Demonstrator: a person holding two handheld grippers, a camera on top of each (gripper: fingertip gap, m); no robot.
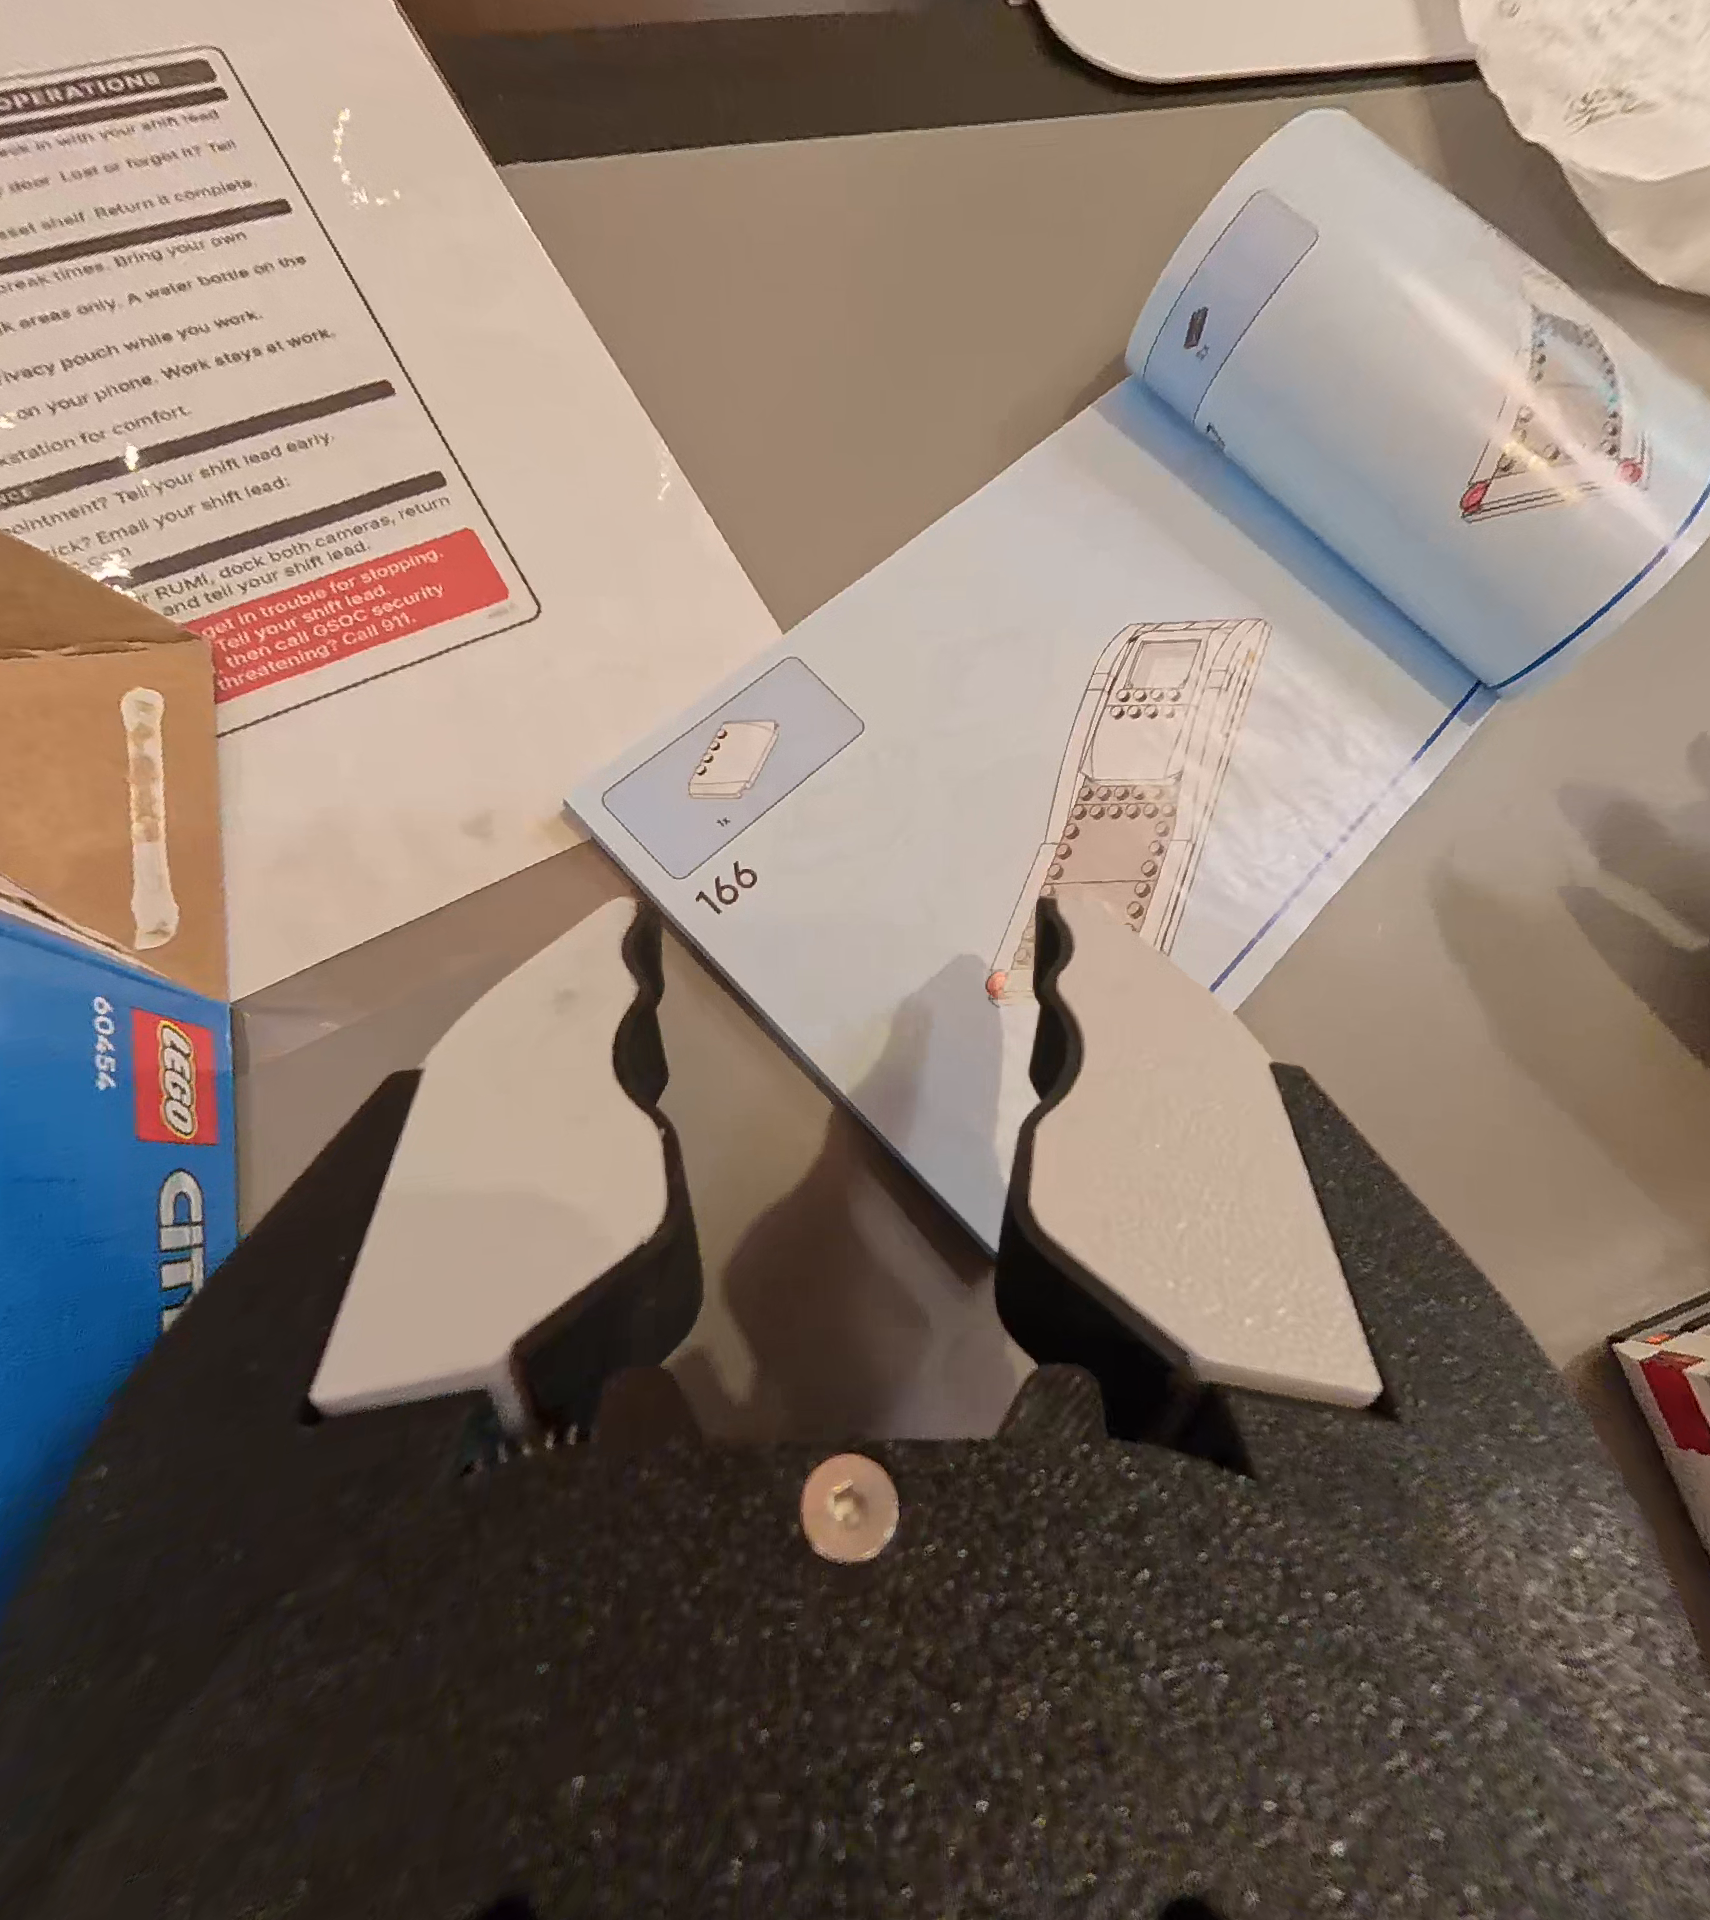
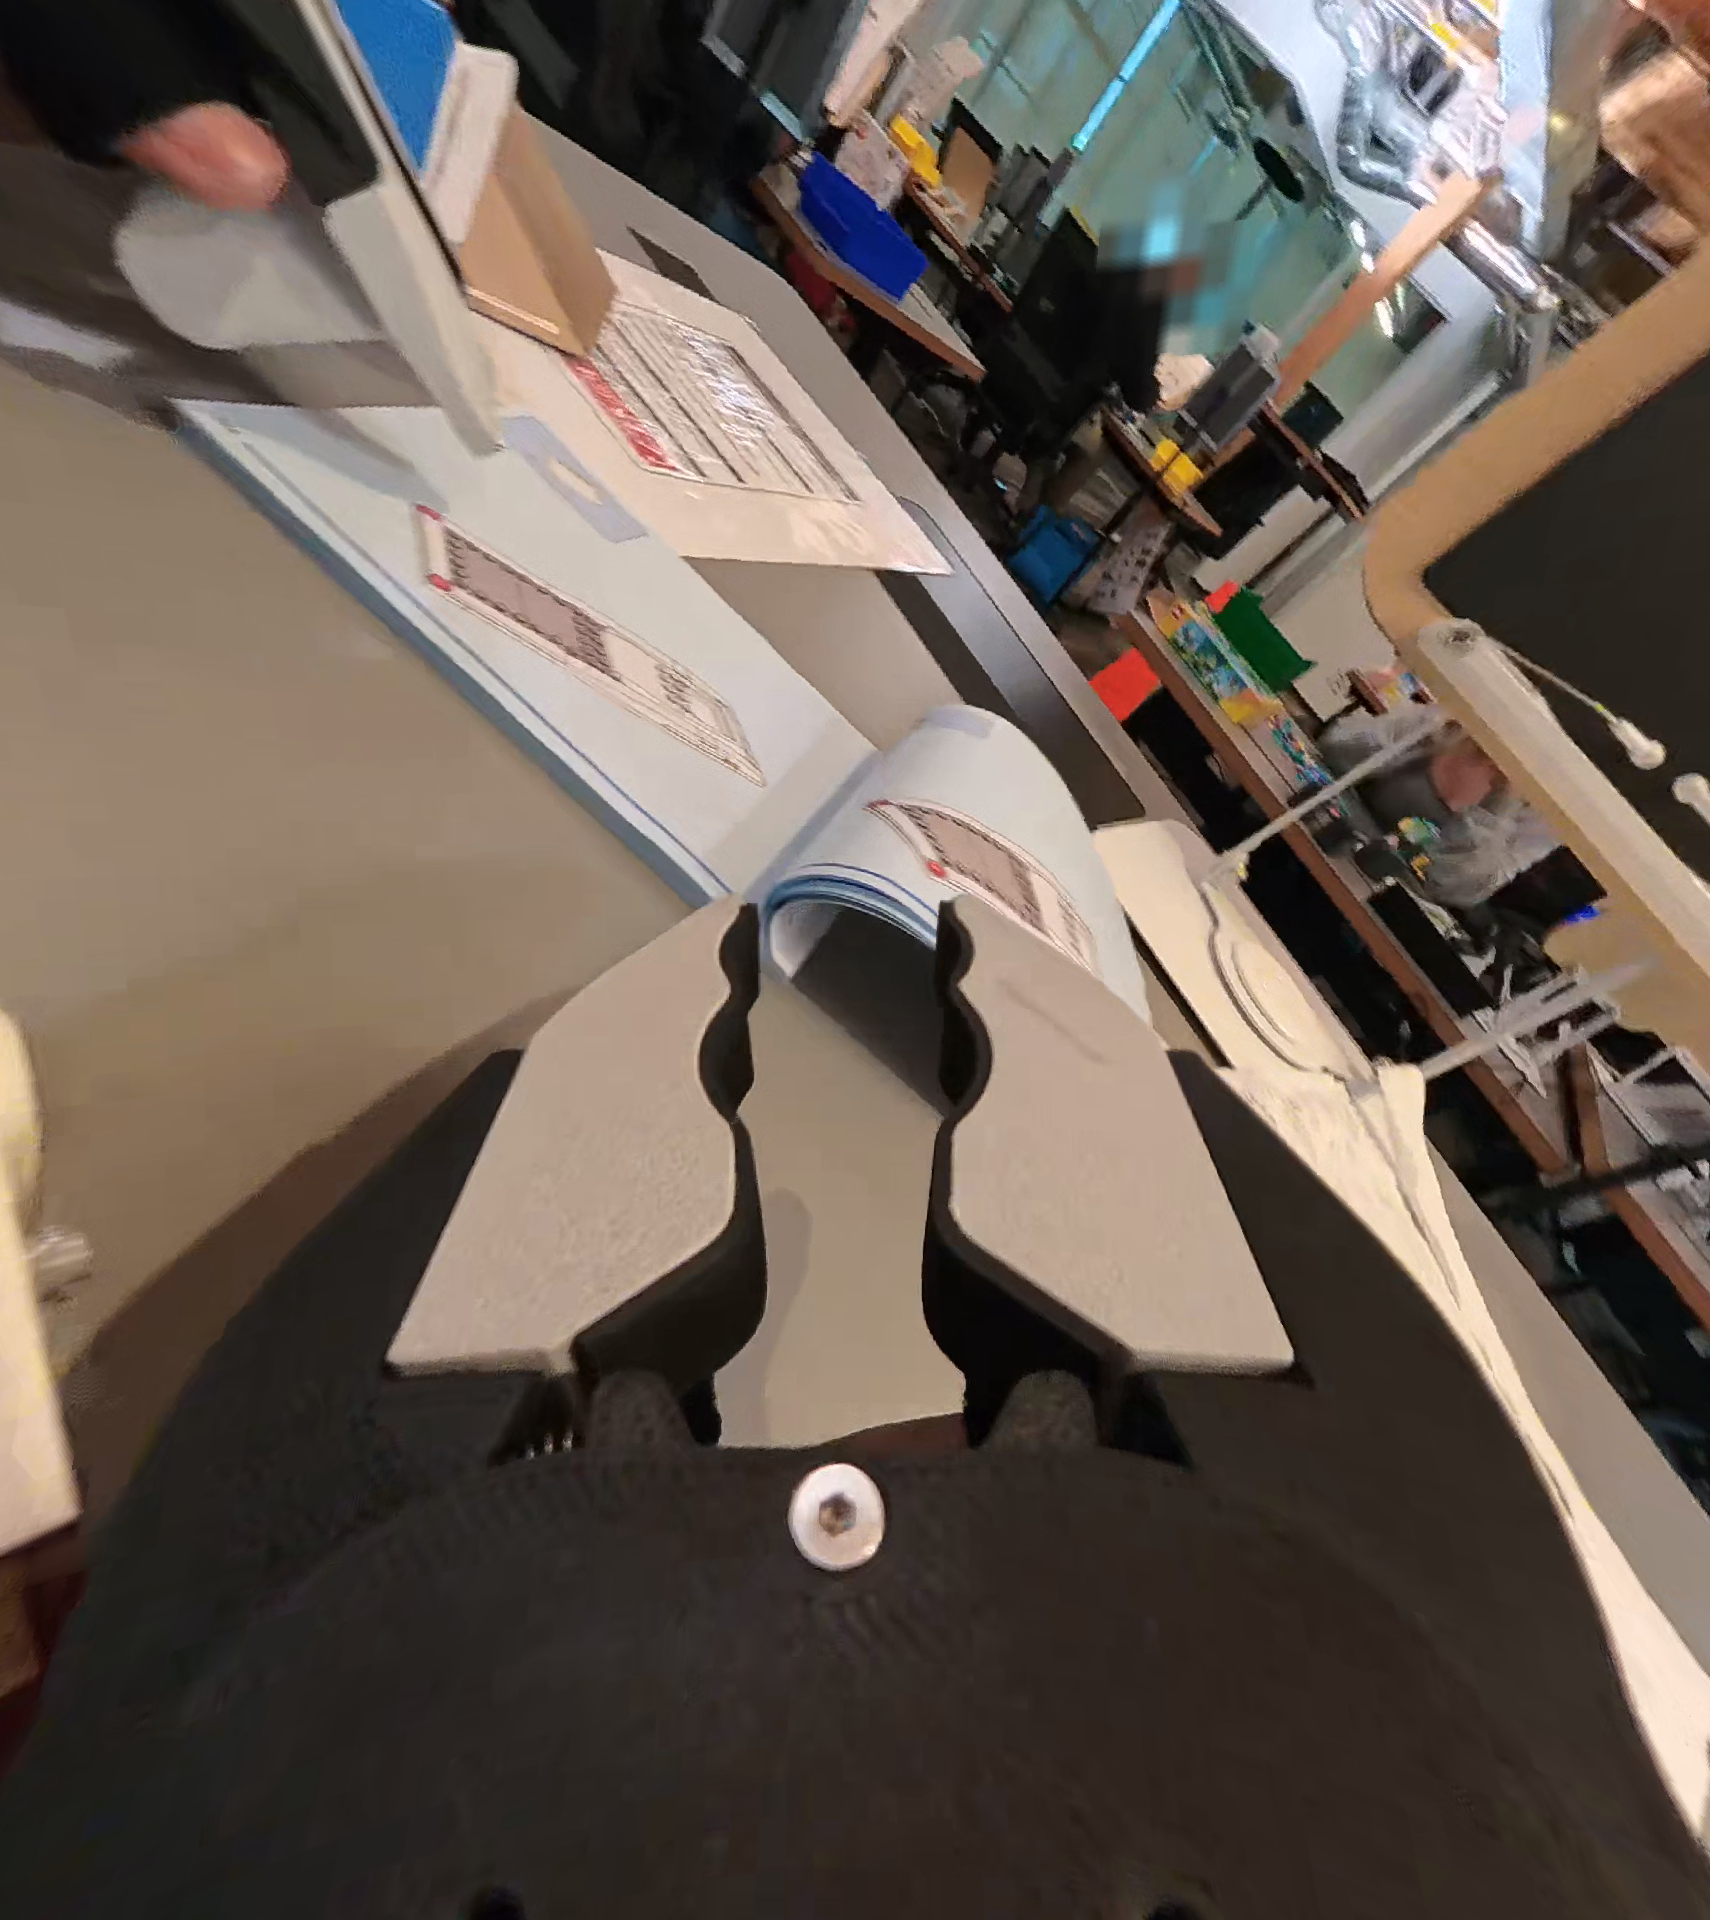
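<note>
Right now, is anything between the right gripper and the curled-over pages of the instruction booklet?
Nothing visible. The right gripper is open, right at the curled pages of the instruction booklet, with only bare table beneath.

Left gripper (image 1: pixel 846 914) points toward 12 o'clock, jaws spread wide, bare; right gripper (image 2: pixel 846 920) likewise, jaws narrower, nothing pinched.
</note>
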